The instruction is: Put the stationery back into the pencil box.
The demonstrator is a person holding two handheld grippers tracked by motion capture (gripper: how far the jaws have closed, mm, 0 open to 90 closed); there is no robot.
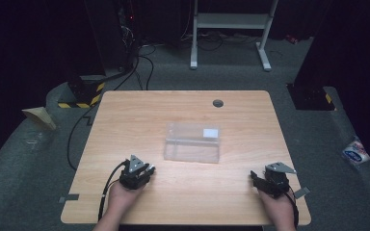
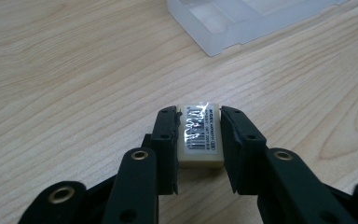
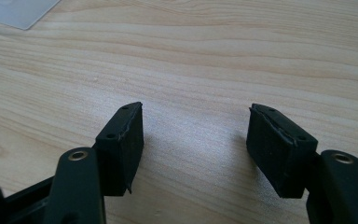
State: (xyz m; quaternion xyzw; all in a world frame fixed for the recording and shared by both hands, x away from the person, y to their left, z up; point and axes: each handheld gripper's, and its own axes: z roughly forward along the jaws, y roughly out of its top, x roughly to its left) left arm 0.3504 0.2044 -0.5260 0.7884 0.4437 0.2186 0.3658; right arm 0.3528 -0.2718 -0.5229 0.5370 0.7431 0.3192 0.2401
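Observation:
A small cream eraser [image 2: 199, 135] with a barcode label on its wrapper lies on the wooden table [image 1: 139, 115]. My left gripper [image 2: 199, 119] is shut on the eraser, one black pad pressed to each long side. In the high view that left gripper [image 1: 149, 169] rests near the front left of the table. A clear plastic box [image 1: 192, 142] with a white label sits at the table's middle, its corner [image 2: 214, 28] beyond the eraser. My right gripper [image 3: 196, 123] stands open over bare wood, nothing between its jaws; in the high view it [image 1: 254, 177] sits at the front right.
A round cable hole [image 1: 218, 103] lies near the table's far edge. Beyond the table stand a white metal frame [image 1: 231, 29] and dark equipment with cables on the grey floor. A corner of the clear box [image 3: 18, 11] shows at the top left of the right gripper view.

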